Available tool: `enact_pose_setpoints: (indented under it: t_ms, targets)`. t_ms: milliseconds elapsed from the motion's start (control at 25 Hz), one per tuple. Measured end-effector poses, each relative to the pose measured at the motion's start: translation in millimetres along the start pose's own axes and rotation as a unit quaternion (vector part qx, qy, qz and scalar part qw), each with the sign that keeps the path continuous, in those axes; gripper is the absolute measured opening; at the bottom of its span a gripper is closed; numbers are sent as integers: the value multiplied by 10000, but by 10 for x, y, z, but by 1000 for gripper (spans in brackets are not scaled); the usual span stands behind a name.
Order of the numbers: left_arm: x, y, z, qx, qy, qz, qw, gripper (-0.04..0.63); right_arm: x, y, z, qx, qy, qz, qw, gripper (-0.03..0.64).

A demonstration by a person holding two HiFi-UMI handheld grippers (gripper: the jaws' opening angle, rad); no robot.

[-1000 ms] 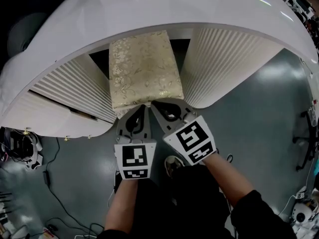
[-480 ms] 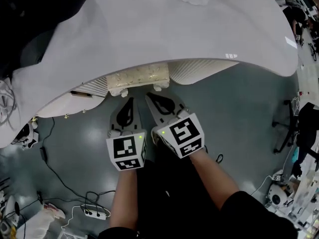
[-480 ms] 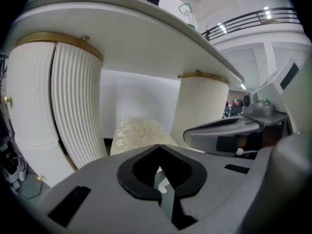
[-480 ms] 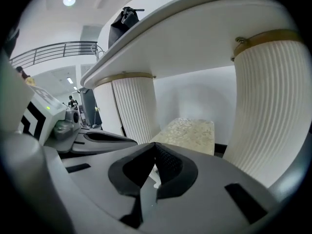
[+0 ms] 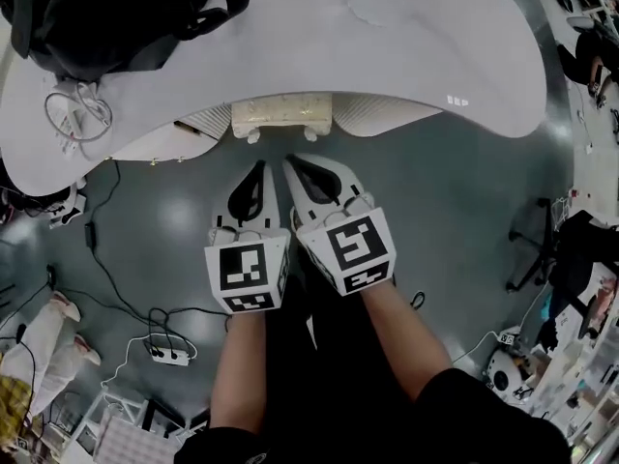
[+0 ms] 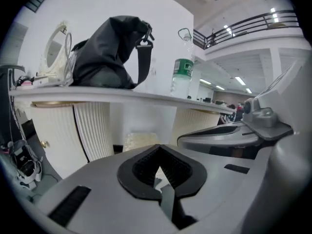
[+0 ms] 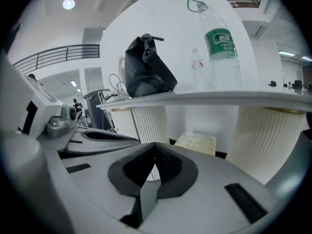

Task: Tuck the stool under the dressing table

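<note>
A white power strip and a black office chair stand on the glossy grey floor.

Straight ahead of the left gripper and right gripper, which are side by side, the stool sits under the dressing table, apart from both. On the tabletop, a bag lies ahead to their left, a bottle ahead to their right.
</note>
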State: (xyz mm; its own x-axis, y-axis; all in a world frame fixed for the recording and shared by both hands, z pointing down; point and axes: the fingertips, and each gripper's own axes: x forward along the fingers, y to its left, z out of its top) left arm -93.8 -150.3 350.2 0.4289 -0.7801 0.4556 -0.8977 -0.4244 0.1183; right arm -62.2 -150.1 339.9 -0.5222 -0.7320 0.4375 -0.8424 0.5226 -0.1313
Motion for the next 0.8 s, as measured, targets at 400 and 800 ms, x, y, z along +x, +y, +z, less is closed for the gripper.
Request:
enact_pose_setpoints:
  t_ms: [400,800]
  targets:
    - [-904,-309,461,-145,166,-67,9997,3,-808,497,528,146,161,-5,9998,5]
    - [-1679,-894,1364,356,-28,-346,9988,3,-1908,744,1201,249,-26,-219,9994,5]
